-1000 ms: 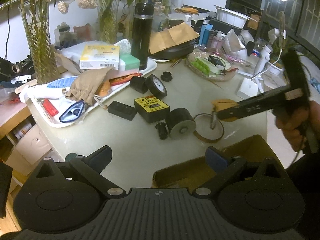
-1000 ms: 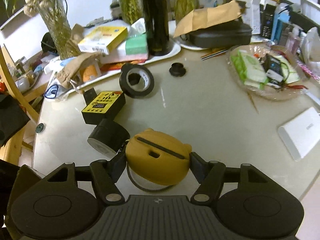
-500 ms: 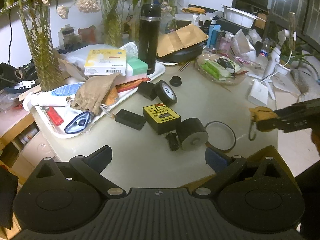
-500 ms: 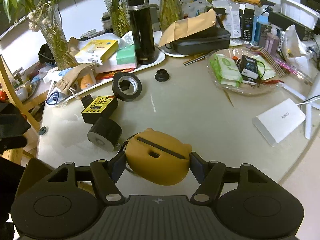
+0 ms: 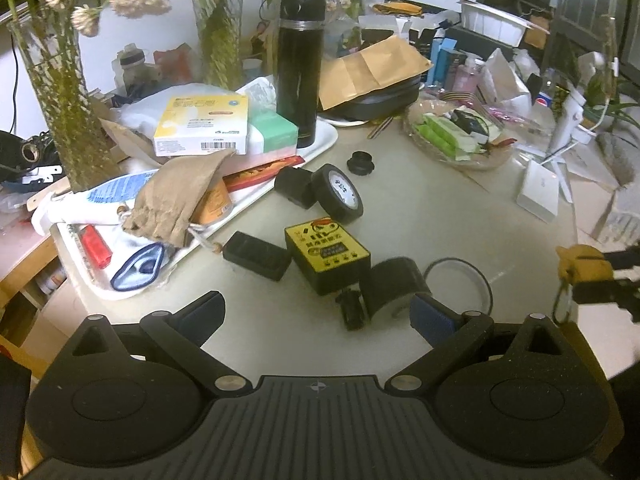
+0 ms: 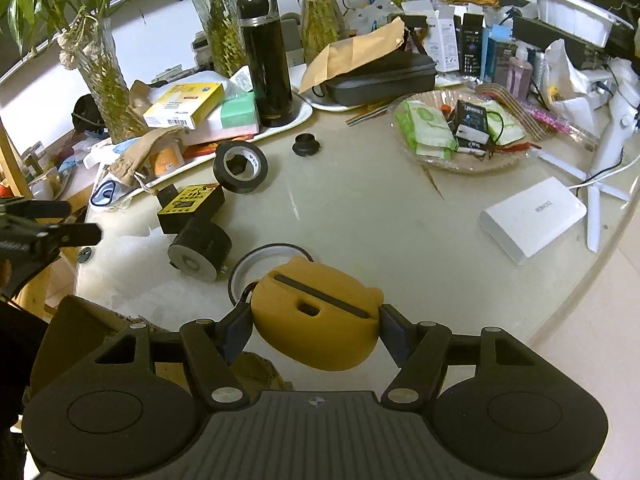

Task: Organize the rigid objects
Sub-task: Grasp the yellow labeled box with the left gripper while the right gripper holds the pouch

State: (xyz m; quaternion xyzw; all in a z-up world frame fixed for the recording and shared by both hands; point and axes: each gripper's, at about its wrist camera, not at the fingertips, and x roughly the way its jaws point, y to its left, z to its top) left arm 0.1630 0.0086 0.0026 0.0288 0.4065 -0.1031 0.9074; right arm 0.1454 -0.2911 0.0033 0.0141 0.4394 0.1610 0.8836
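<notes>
My right gripper point(image 6: 316, 320) is shut on a yellow bear-shaped case point(image 6: 316, 320) with a metal ring, held above the table's near edge; the case also shows in the left wrist view point(image 5: 582, 266). My left gripper point(image 5: 316, 312) is open and empty over the near edge. On the table lie a yellow-topped black box point(image 5: 326, 250), a black cylinder point(image 5: 394, 286), a black tape roll point(image 5: 338, 198), a flat black case point(image 5: 256, 255), a thin tape ring point(image 5: 458, 286), a small black knob point(image 5: 360, 162) and a small black part point(image 5: 351, 311).
A white tray point(image 5: 320, 148) holds boxes, a cloth pouch point(image 5: 176, 200) and a black flask point(image 5: 300, 68). A glass dish point(image 6: 460, 160) of packets and a white power bank point(image 6: 534, 218) lie right. A cardboard box point(image 6: 92, 320) sits below the near edge. Vases stand behind.
My right gripper has lifted the yellow case off the tape ring and drawn it back toward the table's near edge. The left gripper has shifted slightly and stays open.
</notes>
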